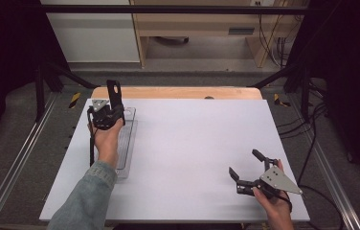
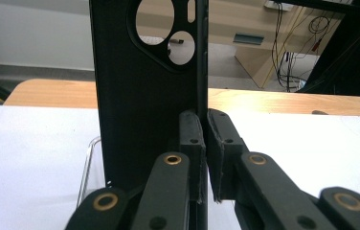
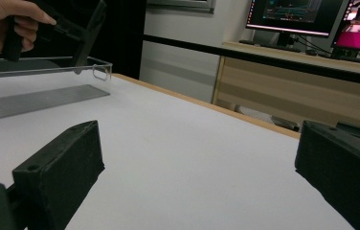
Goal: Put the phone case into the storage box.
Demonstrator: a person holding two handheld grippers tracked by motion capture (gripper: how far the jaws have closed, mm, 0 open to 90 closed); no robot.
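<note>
Left gripper [image 1: 113, 111] clamped on my black phone case [image 2: 144, 96], upright over clear tray [image 1: 131, 115] near tabletop's far-left corner | case: light, thin, flexible; side-edge pinch suits | right gripper [image 1: 247, 168] open, empty, near-right corner

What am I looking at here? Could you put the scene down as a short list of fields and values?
Setting: white table with a wooden far edge
Left tongs: shut on the edge of a black phone case, held upright
Phone case position: above a clear plastic tray
Tray: long, transparent, at the table's left side
Right tongs: open, holding nothing, low over the table's right near corner
</note>
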